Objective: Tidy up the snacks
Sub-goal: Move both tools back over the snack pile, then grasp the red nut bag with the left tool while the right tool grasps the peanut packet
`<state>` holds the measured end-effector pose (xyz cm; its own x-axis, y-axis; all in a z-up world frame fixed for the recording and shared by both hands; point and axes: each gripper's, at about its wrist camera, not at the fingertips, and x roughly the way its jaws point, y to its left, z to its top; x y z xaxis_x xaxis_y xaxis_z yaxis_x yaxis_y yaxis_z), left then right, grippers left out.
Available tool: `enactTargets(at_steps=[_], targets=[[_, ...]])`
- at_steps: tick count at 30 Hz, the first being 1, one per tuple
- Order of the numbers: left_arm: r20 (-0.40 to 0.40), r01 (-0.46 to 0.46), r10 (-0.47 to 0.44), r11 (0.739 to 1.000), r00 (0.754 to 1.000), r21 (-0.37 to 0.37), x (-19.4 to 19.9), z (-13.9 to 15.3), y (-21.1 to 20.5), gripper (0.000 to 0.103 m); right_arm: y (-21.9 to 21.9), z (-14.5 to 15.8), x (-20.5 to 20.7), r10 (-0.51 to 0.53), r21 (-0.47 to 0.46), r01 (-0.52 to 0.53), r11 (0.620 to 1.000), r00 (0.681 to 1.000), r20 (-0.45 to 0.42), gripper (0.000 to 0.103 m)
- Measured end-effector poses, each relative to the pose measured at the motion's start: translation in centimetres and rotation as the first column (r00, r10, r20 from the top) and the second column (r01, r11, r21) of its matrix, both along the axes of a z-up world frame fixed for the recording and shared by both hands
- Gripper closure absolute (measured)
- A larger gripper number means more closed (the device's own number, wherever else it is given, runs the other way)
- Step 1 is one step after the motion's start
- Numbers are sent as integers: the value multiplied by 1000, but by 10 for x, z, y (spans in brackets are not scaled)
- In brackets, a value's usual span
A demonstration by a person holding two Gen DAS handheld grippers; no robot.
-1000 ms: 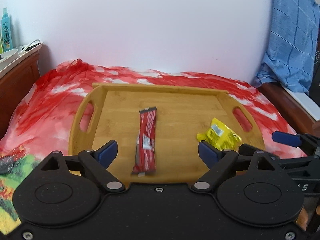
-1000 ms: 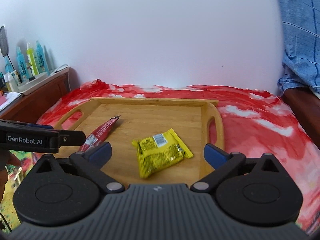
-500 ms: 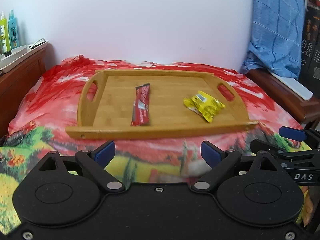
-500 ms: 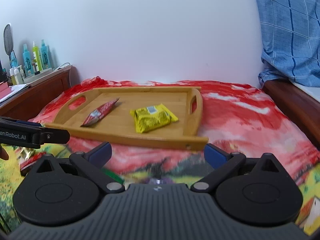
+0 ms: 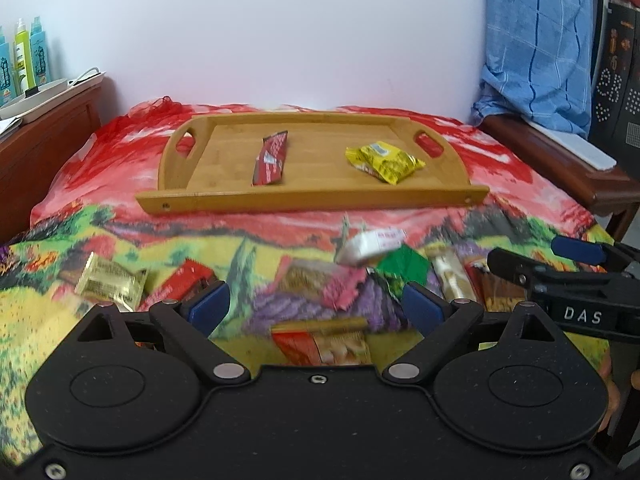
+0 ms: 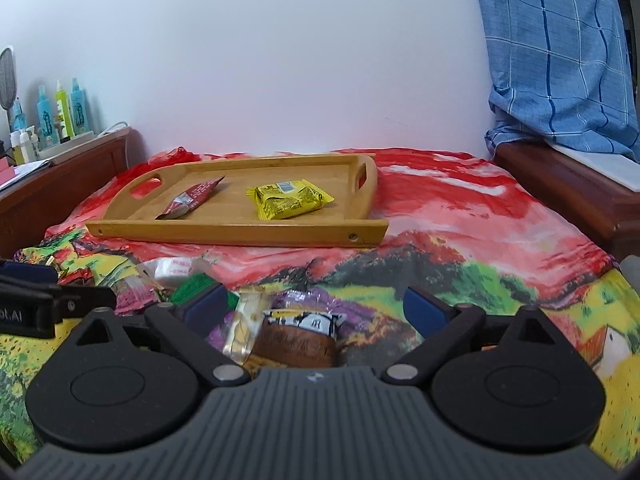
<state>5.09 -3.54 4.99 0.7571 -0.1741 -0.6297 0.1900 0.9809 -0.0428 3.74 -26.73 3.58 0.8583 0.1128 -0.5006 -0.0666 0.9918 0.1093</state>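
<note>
A wooden tray (image 5: 240, 200) (image 6: 224, 232) lies on the far part of the bed and holds a red snack bar (image 5: 272, 156) (image 6: 192, 200) and a yellow snack packet (image 5: 386, 162) (image 6: 288, 200). Several loose snack packets lie on the bedspread nearer me, among them a gold one (image 5: 110, 282), a white one (image 5: 370, 242) and a brown one (image 6: 298, 338). My left gripper (image 5: 316, 308) hangs open over an orange-red packet (image 5: 320, 340), gripping nothing. My right gripper (image 6: 316, 308) is open above the brown packet, its pads clear of it.
A colourful bedspread (image 5: 60, 340) covers the bed. A wooden side table (image 5: 36, 136) with bottles (image 5: 28, 52) stands at the left. A blue checked cloth (image 5: 540, 40) hangs over a wooden bench (image 5: 560, 160) at the right. A white wall is behind.
Both grippers have pulled back from over the tray toward the near bed. The tray now looks smaller and farther, and the loose packets have come into view beneath the fingers.
</note>
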Motion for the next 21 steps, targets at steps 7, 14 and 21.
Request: enactTargets(at_steps=[7, 14, 21], targets=[[6, -15, 15, 1000, 1000, 12, -14, -9, -5, 10, 3, -9, -11, 4, -17, -4, 1000, 1000, 6, 11], [7, -40, 39, 999, 999, 29, -22, -20, -11, 10, 10, -15, -12, 2, -30, -2, 1000, 1000, 15, 15], [37, -28, 27, 998, 999, 47, -29, -25, -18, 17, 10, -22, -11, -22, -4, 22, 1000, 1000, 1, 21]])
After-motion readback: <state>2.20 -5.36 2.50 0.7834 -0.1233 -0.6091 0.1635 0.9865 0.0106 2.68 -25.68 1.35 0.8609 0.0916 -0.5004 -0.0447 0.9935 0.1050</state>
